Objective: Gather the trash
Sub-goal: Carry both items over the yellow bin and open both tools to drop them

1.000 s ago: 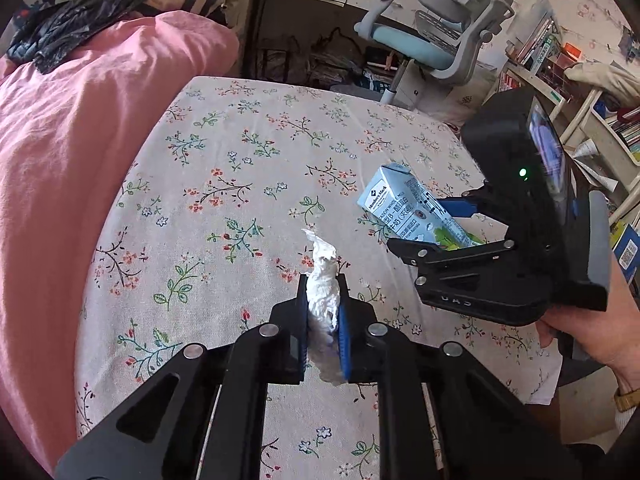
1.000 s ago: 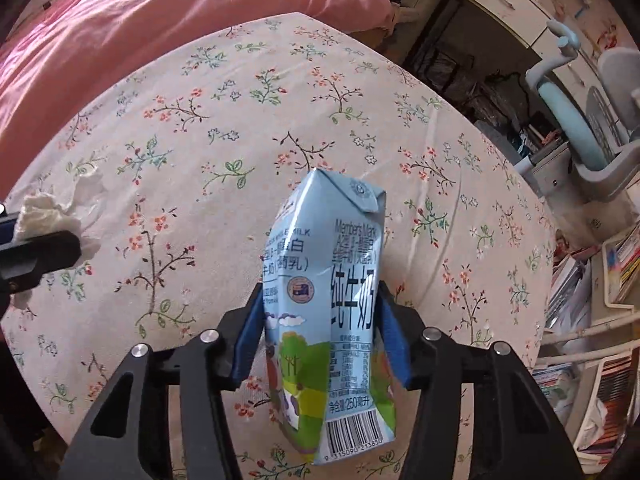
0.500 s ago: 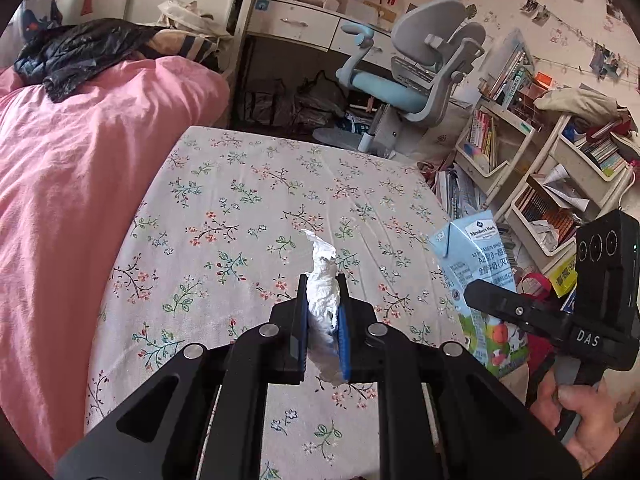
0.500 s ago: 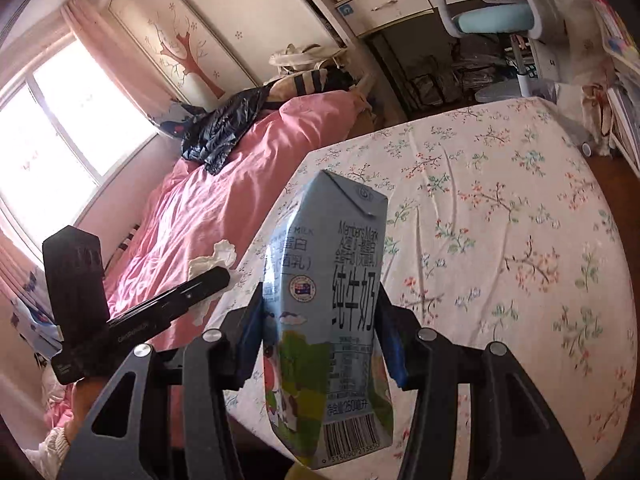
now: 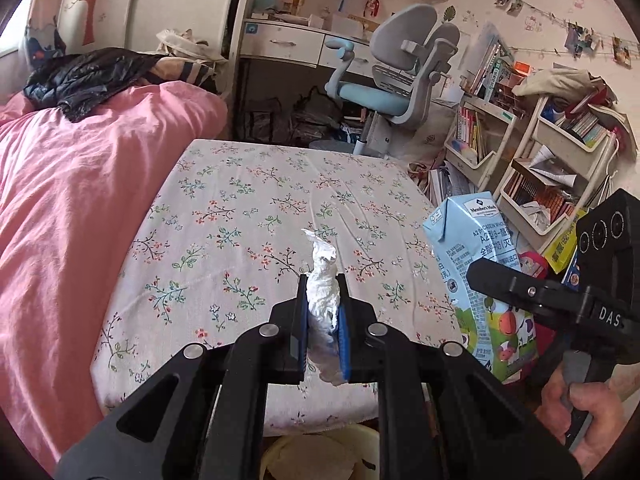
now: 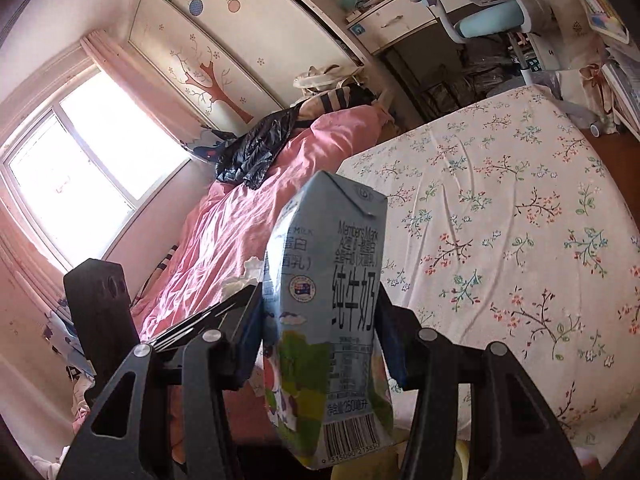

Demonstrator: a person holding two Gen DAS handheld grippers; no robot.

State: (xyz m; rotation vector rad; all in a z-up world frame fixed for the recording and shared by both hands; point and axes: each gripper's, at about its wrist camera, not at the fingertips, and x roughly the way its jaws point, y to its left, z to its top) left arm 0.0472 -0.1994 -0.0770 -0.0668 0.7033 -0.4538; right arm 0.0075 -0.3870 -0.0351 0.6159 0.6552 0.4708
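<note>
My left gripper [image 5: 323,312] is shut on a crumpled white tissue [image 5: 322,292], held above the near edge of the floral-cloth table [image 5: 248,216]. My right gripper [image 6: 320,312] is shut on a light blue milk carton [image 6: 332,304], held upright off the table's near right corner. The carton [image 5: 476,280] and the right gripper [image 5: 532,296] also show at the right of the left wrist view. The left gripper [image 6: 216,316] with the tissue [image 6: 244,280] shows at the left of the right wrist view. A pale yellow bin [image 5: 320,456] shows below the table edge, partly hidden by my left gripper.
A bed with a pink duvet [image 5: 72,184] runs along the table's left side, with a black jacket [image 5: 88,76] on it. A grey and blue desk chair [image 5: 396,80] stands beyond the table. Cluttered bookshelves [image 5: 548,160] fill the right.
Both grippers have pulled back from over the table toward its near edge and tilted up. The carton moved from over the table to beyond its right corner. Both grips held.
</note>
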